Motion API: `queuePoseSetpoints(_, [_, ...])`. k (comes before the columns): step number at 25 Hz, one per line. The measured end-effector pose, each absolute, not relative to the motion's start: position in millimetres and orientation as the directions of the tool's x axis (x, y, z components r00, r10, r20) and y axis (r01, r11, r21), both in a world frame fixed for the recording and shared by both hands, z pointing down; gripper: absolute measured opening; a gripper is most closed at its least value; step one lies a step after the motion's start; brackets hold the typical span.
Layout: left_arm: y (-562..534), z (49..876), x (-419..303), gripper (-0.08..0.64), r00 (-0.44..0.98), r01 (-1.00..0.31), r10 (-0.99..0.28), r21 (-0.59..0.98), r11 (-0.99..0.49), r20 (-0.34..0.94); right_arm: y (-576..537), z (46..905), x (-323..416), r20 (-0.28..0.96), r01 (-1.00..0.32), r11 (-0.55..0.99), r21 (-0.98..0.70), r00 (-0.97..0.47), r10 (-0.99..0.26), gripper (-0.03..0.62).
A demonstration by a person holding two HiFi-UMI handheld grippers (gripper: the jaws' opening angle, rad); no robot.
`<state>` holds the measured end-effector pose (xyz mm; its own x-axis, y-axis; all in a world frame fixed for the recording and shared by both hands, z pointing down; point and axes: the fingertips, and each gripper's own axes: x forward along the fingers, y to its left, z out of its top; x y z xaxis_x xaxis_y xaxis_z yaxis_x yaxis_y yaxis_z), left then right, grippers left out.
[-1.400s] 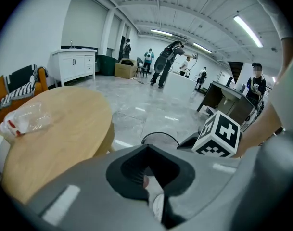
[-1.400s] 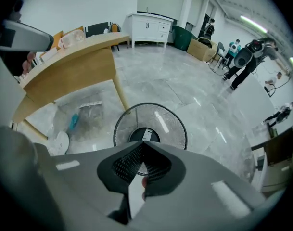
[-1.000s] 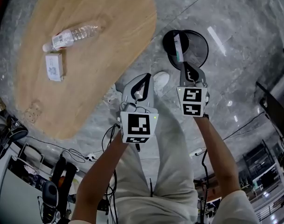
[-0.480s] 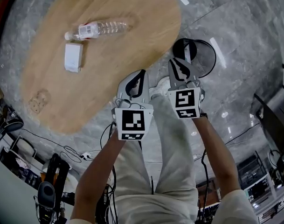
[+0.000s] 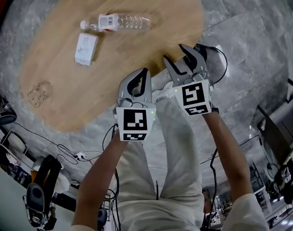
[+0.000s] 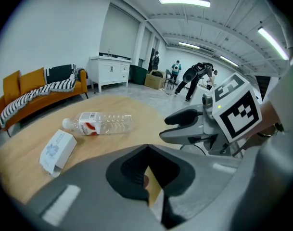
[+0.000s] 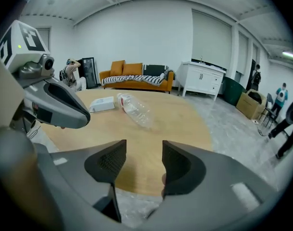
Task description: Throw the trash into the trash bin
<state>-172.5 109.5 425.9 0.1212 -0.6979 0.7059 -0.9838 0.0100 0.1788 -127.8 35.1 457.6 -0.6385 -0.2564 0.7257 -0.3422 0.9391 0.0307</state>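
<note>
On the oval wooden table (image 5: 64, 90) lie a clear plastic bottle (image 5: 120, 22) with a red-and-white label and a small white box (image 5: 86, 48). The left gripper view shows both, the bottle (image 6: 100, 124) behind the box (image 6: 57, 149). My left gripper (image 5: 144, 72) is shut and empty, hovering over the table's near edge. My right gripper (image 5: 177, 54) stands open with nothing between its pads (image 7: 108, 162), also at the table's edge and pointing at the bottle (image 7: 134, 109). Behind it, a dark mesh trash bin (image 5: 220, 64) stands on the floor, mostly hidden.
The floor is grey marble. Cables and a pair of headphones (image 5: 38, 196) lie at lower left. An orange sofa (image 7: 132, 73) and a white cabinet (image 7: 201, 78) stand beyond the table. Several people are far off (image 6: 194, 78).
Both grippers have swung away from above the bin to the table's edge. The right gripper's jaws have opened. The left gripper stays shut.
</note>
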Motion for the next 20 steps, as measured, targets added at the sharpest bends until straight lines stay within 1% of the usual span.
queuePoseSetpoints(2, [109.5,428.7,-179.2,0.0,0.112,-0.983,-0.7,0.182,0.027,0.706,31.6,458.7,-140.0,0.719,-0.308,0.95,0.041,-0.652,-0.242,0.284])
queuePoseSetpoints(5, [109.5,432.3,-189.0,0.0,0.1,-0.981,-0.7,0.188,0.05,0.707,26.5,459.8,-160.1,0.711,-0.256,0.965,0.051,-0.67,-0.216,0.318])
queuePoseSetpoints(13, [106.6,445.5,-204.7,0.0,0.087,-0.975,-0.691,0.202,0.087,0.718,12.4,469.1,-197.8,0.711,-0.164,0.982,0.092,-0.68,-0.18,0.351])
queuePoseSetpoints(14, [105.9,446.3,-206.0,0.0,0.087,-0.975,-0.69,0.205,0.091,0.718,10.8,470.1,-201.9,0.713,-0.151,0.984,0.097,-0.68,-0.175,0.351])
queuePoseSetpoints(15, [105.2,447.1,-207.2,0.0,0.086,-0.974,-0.69,0.207,0.094,0.718,9.3,471.3,-206.0,0.714,-0.137,0.985,0.104,-0.68,-0.17,0.331])
queuePoseSetpoints(16, [104.5,448.0,-208.4,0.0,0.086,-0.973,-0.69,0.21,0.097,0.718,7.8,472.7,-209.9,0.715,-0.121,0.986,0.113,-0.68,-0.165,0.328])
queuePoseSetpoints(17, [103.9,448.7,-209.6,0.0,0.086,-0.972,-0.69,0.212,0.1,0.718,6.2,474.3,-213.4,0.717,-0.108,0.987,0.119,-0.679,-0.16,0.332])
queuePoseSetpoints(20, [102.7,449.8,-212.4,0.0,0.085,-0.971,-0.69,0.215,0.105,0.719,2.6,479.8,-222.4,0.727,-0.061,0.99,0.125,-0.673,-0.133,0.368])
